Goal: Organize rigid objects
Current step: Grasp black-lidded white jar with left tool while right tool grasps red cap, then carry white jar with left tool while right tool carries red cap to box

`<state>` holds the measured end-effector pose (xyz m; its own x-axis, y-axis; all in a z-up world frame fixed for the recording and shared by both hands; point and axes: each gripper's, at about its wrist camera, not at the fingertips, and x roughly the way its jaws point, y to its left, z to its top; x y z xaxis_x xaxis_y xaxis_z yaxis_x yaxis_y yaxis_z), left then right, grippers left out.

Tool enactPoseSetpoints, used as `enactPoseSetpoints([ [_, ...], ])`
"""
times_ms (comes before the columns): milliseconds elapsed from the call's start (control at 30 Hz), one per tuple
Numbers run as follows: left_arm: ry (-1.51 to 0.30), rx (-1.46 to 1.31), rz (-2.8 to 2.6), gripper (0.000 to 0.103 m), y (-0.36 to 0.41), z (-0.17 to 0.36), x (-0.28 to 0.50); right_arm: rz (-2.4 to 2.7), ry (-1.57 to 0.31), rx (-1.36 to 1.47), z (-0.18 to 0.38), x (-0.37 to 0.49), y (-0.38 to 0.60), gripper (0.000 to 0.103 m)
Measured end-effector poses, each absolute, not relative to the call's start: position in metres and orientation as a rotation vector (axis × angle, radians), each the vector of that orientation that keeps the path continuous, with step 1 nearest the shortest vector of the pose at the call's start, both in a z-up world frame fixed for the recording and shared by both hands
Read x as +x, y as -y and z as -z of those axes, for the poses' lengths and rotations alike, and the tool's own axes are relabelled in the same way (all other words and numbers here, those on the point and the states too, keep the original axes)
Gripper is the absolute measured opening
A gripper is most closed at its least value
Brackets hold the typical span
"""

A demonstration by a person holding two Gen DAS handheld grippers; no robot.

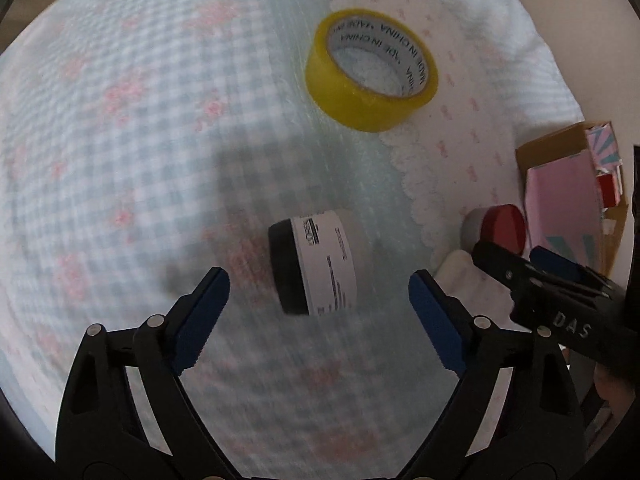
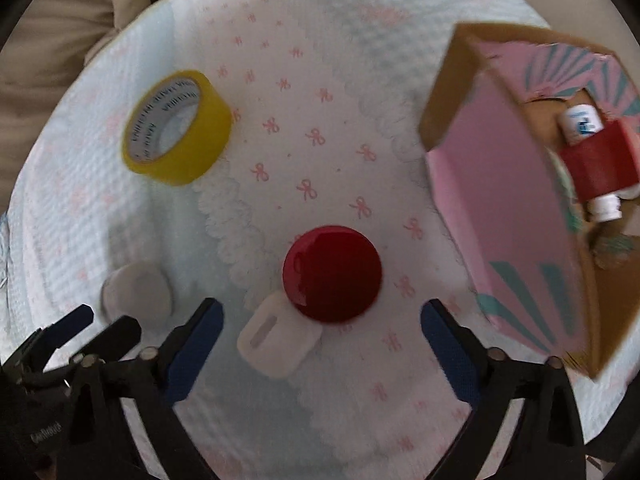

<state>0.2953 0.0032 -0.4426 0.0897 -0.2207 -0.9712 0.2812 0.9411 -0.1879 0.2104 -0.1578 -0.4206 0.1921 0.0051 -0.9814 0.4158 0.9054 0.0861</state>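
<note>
A white jar with a black lid (image 1: 316, 264) lies on its side on the checked cloth (image 1: 120, 140). My left gripper (image 1: 319, 280) hangs open above it, a blue pad on either side and apart from it. A red-lidded jar (image 2: 332, 274) stands upright on the white bow-print cloth (image 2: 304, 120), with a small white case (image 2: 276, 336) against its near side. My right gripper (image 2: 322, 306) is open over them, touching neither. A yellow tape roll (image 1: 372, 76) lies flat farther off. The white jar's round base (image 2: 138, 292) shows beside the left gripper (image 2: 107, 319).
An open cardboard box with a pink lining (image 2: 500, 208) stands at the right and holds a red item and white bottles (image 2: 596, 164). The tape roll (image 2: 178, 128) sits at the far left. Beige bedding (image 2: 72, 32) lies beyond the cloth's edge. The right gripper (image 1: 510, 250) reaches in beside the red jar (image 1: 500, 226).
</note>
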Motion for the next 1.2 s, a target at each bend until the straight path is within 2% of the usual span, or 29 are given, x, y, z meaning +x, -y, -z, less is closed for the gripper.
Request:
enactPoseSetpoints([
  [33,-1.436,0.054,0.374,0.090,-0.002,0.446,0.297,0.302,-1.364,0.370,0.426,0.214,0.158,0.093],
  [100,-1.441,0.055,0.372,0.078,0.001,0.452,0.302,0.308,-1.374,0.375,0.434,0.219,0.160,0.090],
  [167,-1.455,0.058,0.366,0.076,0.004,0.459,0.306,0.314,-1.387,0.371,0.440,0.223,0.161,0.086],
  [233,-1.460,0.060,0.362,0.070,0.007,0.465,0.308,0.318,-1.401,0.353,0.445,0.227,0.161,0.082],
  [267,-1.467,0.062,0.362,0.059,0.009,0.468,0.309,0.317,-1.404,0.348,0.447,0.229,0.161,0.075],
  [300,-1.475,0.055,0.373,0.053,0.010,0.471,0.310,0.316,-1.408,0.345,0.448,0.229,0.161,0.067],
  [400,-1.462,0.057,0.370,0.052,0.014,0.471,0.307,0.329,-1.432,0.318,0.453,0.231,0.162,0.051],
  [433,-1.460,0.057,0.367,0.052,0.016,0.472,0.306,0.335,-1.436,0.310,0.453,0.231,0.163,0.050],
  [900,-1.404,-0.009,0.346,0.051,-0.009,0.447,0.303,0.290,-1.423,0.308,0.442,0.234,0.163,0.050],
  [1200,-1.307,-0.052,0.362,0.051,-0.036,0.382,0.289,0.244,-1.336,0.310,0.392,0.210,0.147,0.050],
])
